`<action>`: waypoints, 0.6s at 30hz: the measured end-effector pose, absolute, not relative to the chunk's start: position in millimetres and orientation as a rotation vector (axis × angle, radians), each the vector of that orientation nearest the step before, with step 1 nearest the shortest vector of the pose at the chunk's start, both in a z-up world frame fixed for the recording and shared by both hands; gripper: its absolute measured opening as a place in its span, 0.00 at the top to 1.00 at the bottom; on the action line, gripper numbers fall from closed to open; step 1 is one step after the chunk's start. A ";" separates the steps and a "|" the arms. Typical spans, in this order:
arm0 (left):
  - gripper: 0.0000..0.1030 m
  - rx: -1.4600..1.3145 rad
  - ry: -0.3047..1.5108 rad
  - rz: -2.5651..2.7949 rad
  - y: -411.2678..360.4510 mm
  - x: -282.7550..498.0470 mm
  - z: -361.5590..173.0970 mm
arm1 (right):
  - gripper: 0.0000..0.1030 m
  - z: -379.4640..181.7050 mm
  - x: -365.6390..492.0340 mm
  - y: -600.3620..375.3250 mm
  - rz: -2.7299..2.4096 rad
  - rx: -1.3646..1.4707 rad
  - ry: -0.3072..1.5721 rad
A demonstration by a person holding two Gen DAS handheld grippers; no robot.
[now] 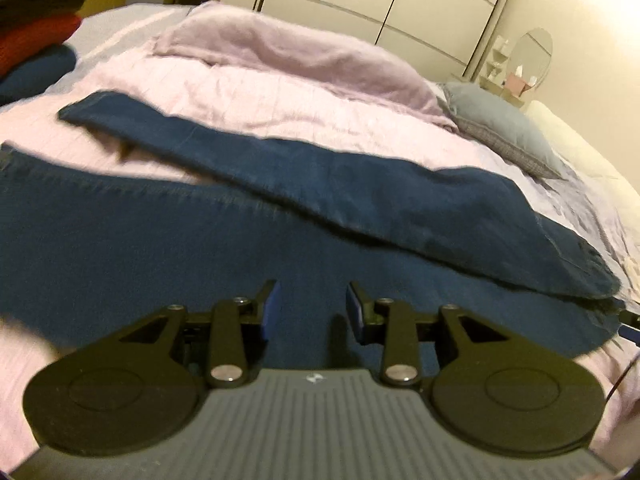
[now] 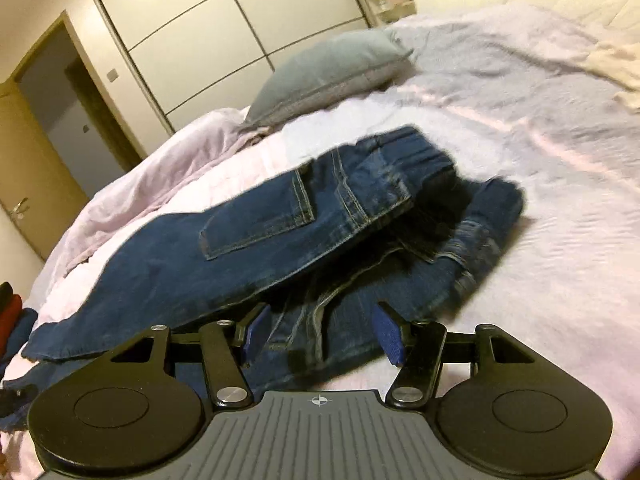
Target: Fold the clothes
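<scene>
While lying on the pink bed cover [image 1: 248, 96], blue jeans [image 1: 280, 200] spread wide across the bed, one leg folded over on top. Far left, a stack of folded clothes [image 1: 36, 28]: black, red, blue. Behind the jeans, a bunched pink blanket [image 1: 288, 52], then a grey pillow [image 1: 496, 120] to the right. Down low, left gripper [image 1: 313, 308] over the dark cloth, fingers apart, nothing pinched between the blue pads [image 1: 271, 312]. Cannot tell if the tips touch the cloth.

Over on the right side, jeans [image 2: 256, 248] again, back pocket [image 2: 260, 220] up, waistband [image 2: 404, 160] end bunched and open. Right gripper [image 2: 320, 334] low above the near edge of the jeans, fingers spread wide, holding nothing. Grey pillow [image 2: 332, 68] farther back.
</scene>
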State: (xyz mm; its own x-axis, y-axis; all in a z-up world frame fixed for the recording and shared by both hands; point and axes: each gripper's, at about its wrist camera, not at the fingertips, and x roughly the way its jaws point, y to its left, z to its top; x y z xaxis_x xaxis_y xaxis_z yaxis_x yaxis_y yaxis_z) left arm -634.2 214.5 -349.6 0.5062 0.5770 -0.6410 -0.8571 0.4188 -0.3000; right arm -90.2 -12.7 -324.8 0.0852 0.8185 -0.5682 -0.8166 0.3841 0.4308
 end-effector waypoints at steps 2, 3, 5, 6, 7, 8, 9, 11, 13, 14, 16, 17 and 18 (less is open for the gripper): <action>0.69 -0.664 0.466 0.936 197.9 -644.3 -338.4 | 0.42 -308.3 -99.1 -31.6 1.196 0.013 0.846; 0.68 -0.667 0.462 0.928 190.3 -649.3 -332.0 | 0.42 -299.5 -102.0 -40.6 1.191 0.030 0.838; 0.68 -0.669 0.457 0.941 179.7 -656.6 -322.9 | 0.42 -282.4 -106.2 -59.3 1.183 0.086 0.837; 0.67 -0.671 0.453 0.951 174.1 -660.2 -318.3 | 0.42 -275.3 -107.8 -67.8 1.184 0.120 0.847; 0.67 -0.676 0.446 0.957 169.7 -662.6 -314.5 | 0.42 -269.5 -109.0 -75.7 1.187 0.160 0.859; 0.67 -0.681 0.439 0.963 165.2 -665.0 -310.8 | 0.42 -265.5 -109.4 -82.2 1.192 0.196 0.875; 0.65 -0.685 0.432 0.969 161.0 -667.0 -307.3 | 0.42 -263.3 -109.4 -87.6 1.202 0.230 0.891; 0.63 -0.691 0.425 0.982 156.4 -666.7 -304.1 | 0.42 -263.7 -107.4 -93.6 1.221 0.290 0.926; 0.63 -0.698 0.435 1.003 156.3 -661.9 -304.9 | 0.42 -271.6 -101.0 -93.8 1.219 0.330 0.969; 0.63 -0.702 0.442 1.014 158.6 -657.8 -307.1 | 0.42 -277.8 -96.1 -91.0 1.212 0.343 0.989; 0.63 -0.710 0.450 1.036 164.6 -649.9 -312.1 | 0.42 -289.8 -85.8 -80.3 1.198 0.352 1.016; 0.63 -0.718 0.457 1.048 171.5 -644.6 -316.3 | 0.42 -294.9 -80.4 -71.3 1.195 0.346 1.021; 0.63 -0.727 0.464 1.060 179.3 -639.9 -319.7 | 0.42 -300.0 -75.0 -62.3 1.191 0.340 1.027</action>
State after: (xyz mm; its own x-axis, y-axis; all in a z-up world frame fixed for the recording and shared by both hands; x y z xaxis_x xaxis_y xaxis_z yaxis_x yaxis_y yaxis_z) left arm -639.9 179.3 -319.7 0.4287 0.6154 -0.6614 -0.9034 0.2952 -0.3110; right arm -75.0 -62.3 -300.0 0.0081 0.8798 -0.4754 -0.6000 0.3845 0.7015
